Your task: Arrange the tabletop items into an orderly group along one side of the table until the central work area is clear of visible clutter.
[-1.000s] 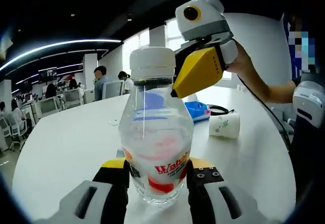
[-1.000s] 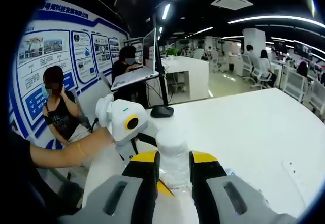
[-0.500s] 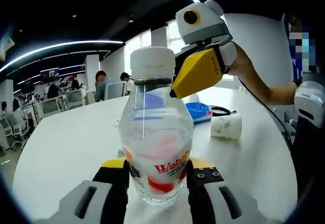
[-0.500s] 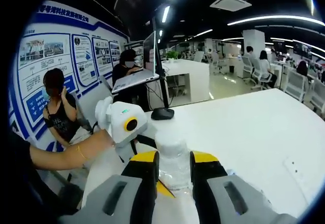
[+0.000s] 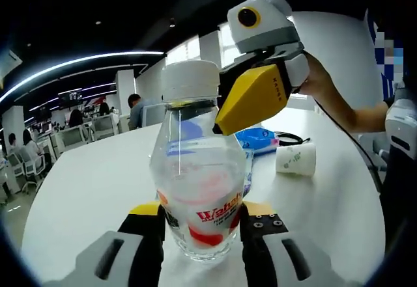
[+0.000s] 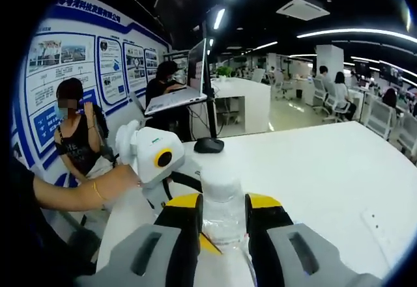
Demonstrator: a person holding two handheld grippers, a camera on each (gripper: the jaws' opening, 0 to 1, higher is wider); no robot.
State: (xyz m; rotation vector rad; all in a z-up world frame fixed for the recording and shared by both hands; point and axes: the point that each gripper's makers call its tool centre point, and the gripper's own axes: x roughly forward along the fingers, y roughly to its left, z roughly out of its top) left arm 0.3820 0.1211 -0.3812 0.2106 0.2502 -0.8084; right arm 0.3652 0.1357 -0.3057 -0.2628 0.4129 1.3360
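Gripping the clear water bottle point(image 5: 199, 189) low on its body, the left gripper point(image 5: 199, 235) has both jaws pressed against its sides, upright above the white table point(image 5: 85, 189). The right gripper point(image 6: 221, 225) is clamped on the bottle's white cap point(image 5: 190, 81) from above. Farther right lie a paper cup point(image 5: 295, 158) on its side and a blue object point(image 5: 260, 140).

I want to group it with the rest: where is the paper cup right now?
In the left gripper view the paper cup lies on its side on the white table, right of the held bottle, beside a blue item.
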